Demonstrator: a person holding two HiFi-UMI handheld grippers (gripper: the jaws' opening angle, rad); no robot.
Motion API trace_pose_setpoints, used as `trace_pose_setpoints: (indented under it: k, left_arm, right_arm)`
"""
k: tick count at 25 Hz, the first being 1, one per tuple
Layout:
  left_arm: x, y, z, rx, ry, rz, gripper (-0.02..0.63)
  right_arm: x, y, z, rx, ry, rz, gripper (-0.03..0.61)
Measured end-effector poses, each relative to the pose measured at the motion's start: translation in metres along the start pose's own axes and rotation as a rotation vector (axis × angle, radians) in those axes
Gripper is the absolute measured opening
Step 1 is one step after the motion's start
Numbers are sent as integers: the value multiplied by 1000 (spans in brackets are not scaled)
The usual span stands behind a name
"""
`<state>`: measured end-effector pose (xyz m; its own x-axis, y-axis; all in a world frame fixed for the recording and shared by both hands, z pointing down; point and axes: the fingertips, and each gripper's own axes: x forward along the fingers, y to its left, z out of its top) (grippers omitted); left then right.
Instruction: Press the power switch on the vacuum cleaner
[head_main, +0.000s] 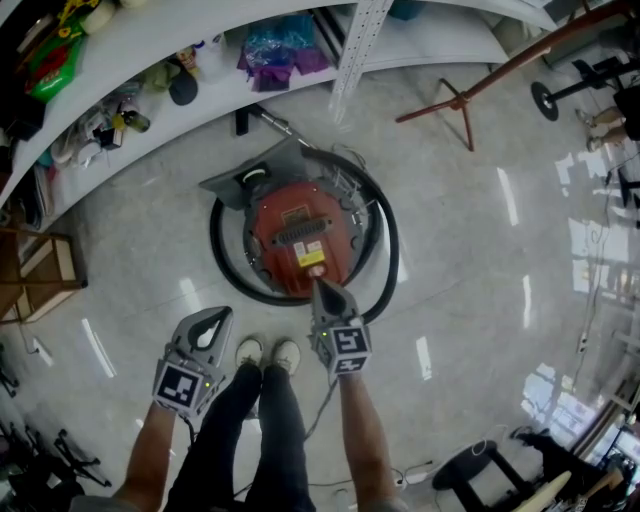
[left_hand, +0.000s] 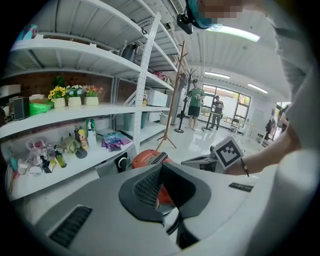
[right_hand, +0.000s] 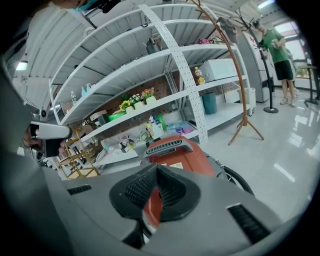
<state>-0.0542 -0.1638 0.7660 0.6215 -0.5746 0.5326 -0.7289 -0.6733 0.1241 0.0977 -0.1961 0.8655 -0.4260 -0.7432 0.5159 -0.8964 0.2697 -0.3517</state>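
Note:
A red canister vacuum cleaner stands on the floor in front of my feet, with its black hose looped around it. My right gripper is shut, and its tip lies at the vacuum's near edge, just below a yellow label. I cannot make out the switch itself. The right gripper view shows the red body close behind the shut right gripper. Held back and to the left, my left gripper is shut on nothing. In its own view, the left gripper points at the vacuum.
A white shelf unit with bottles and bags runs along the far side. The vacuum's grey floor nozzle lies beside it. A wooden coat stand is at the far right and a wooden stool at the left. My shoes are between the grippers.

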Motion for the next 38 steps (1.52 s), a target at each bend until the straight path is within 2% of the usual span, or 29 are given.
trace_pose_setpoints:
  k: [26,31,38]
  left_arm:
    - [1,7,-21,-60,23,14,8]
    - [2,8,-25,-64,26,10,9]
    - [4,7,-29,-75,46,6,9]
  right_arm:
    - [37,-10,-35,-19,81,-1,5]
    - [38,-9,-30,-6,42,-13,6]
    - [38,-6,-29,-58,35,-38,8]
